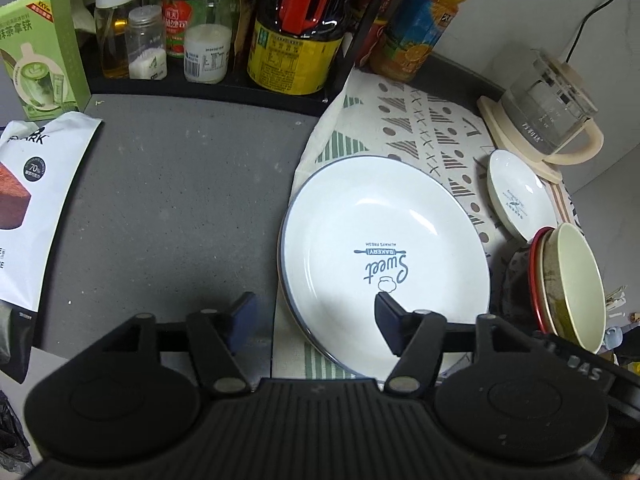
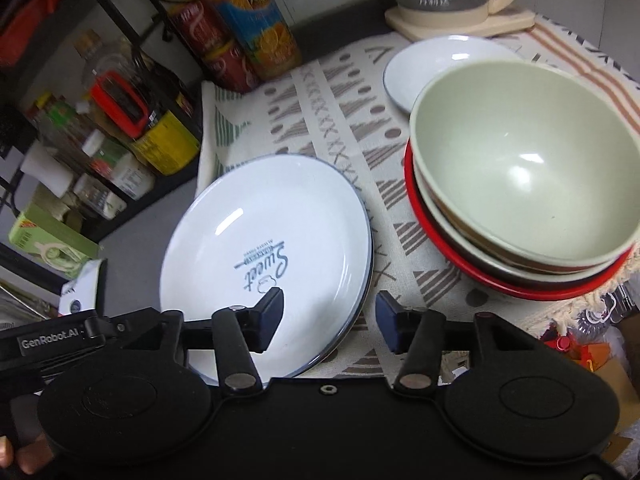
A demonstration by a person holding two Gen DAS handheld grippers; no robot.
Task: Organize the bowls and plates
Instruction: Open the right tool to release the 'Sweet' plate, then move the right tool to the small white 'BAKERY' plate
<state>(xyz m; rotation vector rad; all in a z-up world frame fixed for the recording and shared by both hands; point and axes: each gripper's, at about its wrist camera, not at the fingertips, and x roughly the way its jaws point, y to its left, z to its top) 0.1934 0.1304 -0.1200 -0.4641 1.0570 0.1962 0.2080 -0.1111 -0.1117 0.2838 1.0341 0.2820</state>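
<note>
Large white plate (image 1: 384, 264), round, glossy, thin blue rim, lies on the patterned woven cloth (image 1: 424, 128), near left part, its left edge overhanging the grey speckled counter (image 1: 180, 200). Print reads "Sweet BAKERY". Left gripper (image 1: 316, 320) and right gripper (image 2: 330, 318) straddle its near rim, jaws released, gripping nothing. Right: stacked bowls (image 2: 520, 176), lower ones mostly hidden. Small plate (image 1: 520, 196) farther back, lettering illegible.

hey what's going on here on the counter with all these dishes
A person is sorting dishes with two handheld grippers. The large white plate lies on the patterned cloth, and both the left gripper and the right gripper hover open over its near rim, holding nothing. Stacked bowls and a small white plate sit to its right.
</note>
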